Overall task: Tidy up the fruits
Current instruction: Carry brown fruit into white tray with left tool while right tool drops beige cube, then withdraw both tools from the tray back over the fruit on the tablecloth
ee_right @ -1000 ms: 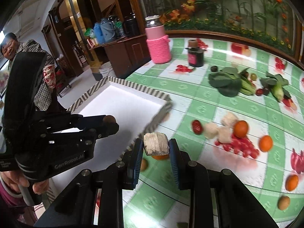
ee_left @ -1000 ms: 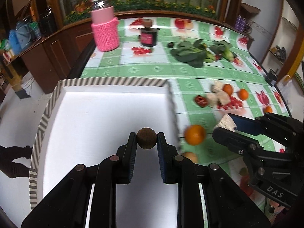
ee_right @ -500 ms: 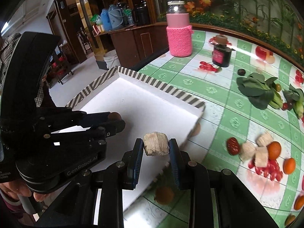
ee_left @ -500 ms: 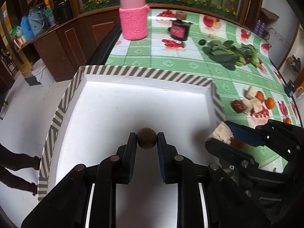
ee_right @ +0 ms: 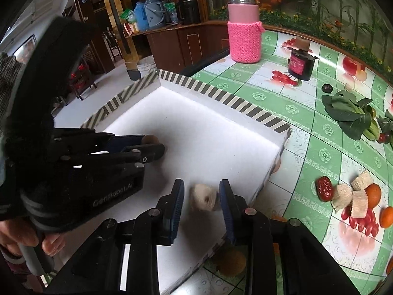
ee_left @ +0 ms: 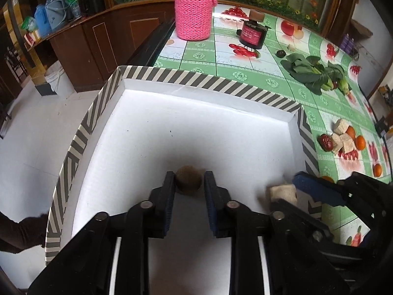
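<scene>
A white box with a striped rim (ee_left: 208, 83) (ee_right: 221, 93) fills the near table. Over its floor my left gripper (ee_left: 189, 184) (ee_right: 152, 145) has its jaws opening. A blurred round brown fruit (ee_left: 188, 180) sits between the pads with a thin gap on each side. My right gripper (ee_right: 201, 191) (ee_left: 287, 196) hangs over the box's right part, jaws also opening. A blurred beige fibrous chunk (ee_right: 203, 196) (ee_left: 282, 191) is loose between them, clear of the left pad.
On the green fruit-print tablecloth stand a pink knitted jar (ee_left: 194, 17) and a dark jar (ee_left: 253, 34). Leafy greens (ee_left: 309, 71), a red date (ee_right: 324, 188), beige chunks (ee_right: 356, 196) and oranges (ee_right: 388, 216) lie right of the box. Another brown fruit (ee_right: 231, 260) rests outside its near wall.
Both grippers moved in over the box and sank toward its floor. Their jaws, shut on the brown fruit and the beige chunk before, have parted, and both pieces now look loose.
</scene>
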A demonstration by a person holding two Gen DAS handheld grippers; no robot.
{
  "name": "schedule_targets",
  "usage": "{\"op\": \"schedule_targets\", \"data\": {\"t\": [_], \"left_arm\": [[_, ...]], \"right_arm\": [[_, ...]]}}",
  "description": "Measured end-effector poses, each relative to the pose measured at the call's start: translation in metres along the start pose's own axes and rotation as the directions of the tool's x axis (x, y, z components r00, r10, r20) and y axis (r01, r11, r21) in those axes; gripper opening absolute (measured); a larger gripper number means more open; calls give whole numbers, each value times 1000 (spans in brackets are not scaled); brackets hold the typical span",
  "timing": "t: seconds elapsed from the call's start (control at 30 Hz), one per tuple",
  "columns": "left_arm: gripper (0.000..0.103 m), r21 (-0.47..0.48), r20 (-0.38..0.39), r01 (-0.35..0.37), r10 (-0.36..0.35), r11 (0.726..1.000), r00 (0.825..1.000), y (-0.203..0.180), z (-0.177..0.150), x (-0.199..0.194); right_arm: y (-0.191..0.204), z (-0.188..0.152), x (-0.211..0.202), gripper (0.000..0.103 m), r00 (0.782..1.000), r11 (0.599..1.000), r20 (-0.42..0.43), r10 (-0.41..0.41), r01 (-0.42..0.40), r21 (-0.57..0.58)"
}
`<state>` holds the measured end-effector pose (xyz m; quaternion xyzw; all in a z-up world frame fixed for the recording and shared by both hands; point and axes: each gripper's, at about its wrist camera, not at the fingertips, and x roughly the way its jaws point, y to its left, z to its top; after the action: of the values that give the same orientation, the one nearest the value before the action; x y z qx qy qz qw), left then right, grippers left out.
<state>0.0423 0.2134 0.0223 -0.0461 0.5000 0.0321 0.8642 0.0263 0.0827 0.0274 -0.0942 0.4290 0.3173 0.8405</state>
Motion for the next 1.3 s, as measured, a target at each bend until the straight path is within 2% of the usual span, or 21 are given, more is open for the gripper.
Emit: {"op": "schedule_targets", "data": {"t": [0.03,0.1,0.13,0.23,0.27,0.4,0.7,1.03,1.13,1.2,1.3], "left_arm": [[50,-7,0,4,-4,1000,1000,1,0,0],[65,-30,11,1,-1,1000,1000,3,-2,-3],[65,-32,15,2,-1,999,1000,2,-3,-5],[65,-30,30,10,-9,1000,1000,-3,-6,-13],[65,-31,41,8,-6,999,999,-5,-6,-16],[67,-14,79,25,-23,1000,997,-22,-8,-30],[68,40,79,115,-117,993,990,-65,-20,-49],[68,122,29,194,-199,973,980,-115,-54,-63],[68,145,6,202,-205,969,979,-127,-66,-61],[68,156,12,178,-182,972,983,-131,-68,-57],[68,134,4,168,-170,977,985,-133,-67,-52]], "right_arm": [[-1,0,-3,44,1000,1000,8,-3,3,5],[-2,-2,-13,49,1000,1000,25,-9,9,18],[-3,-2,-17,52,999,1000,30,-14,13,22],[-7,-4,-34,76,996,997,57,-63,61,47],[-10,-5,-40,79,993,994,71,-91,87,62],[-27,-10,-59,82,980,976,79,-183,172,130],[-72,-37,-81,83,965,938,43,-260,242,249],[-104,-68,-92,84,961,920,5,-276,263,292],[-114,-73,-93,84,961,914,0,-277,263,308],[-116,-75,-93,84,962,917,-2,-272,260,303],[-115,-77,-95,84,961,919,0,-277,265,291]]}}
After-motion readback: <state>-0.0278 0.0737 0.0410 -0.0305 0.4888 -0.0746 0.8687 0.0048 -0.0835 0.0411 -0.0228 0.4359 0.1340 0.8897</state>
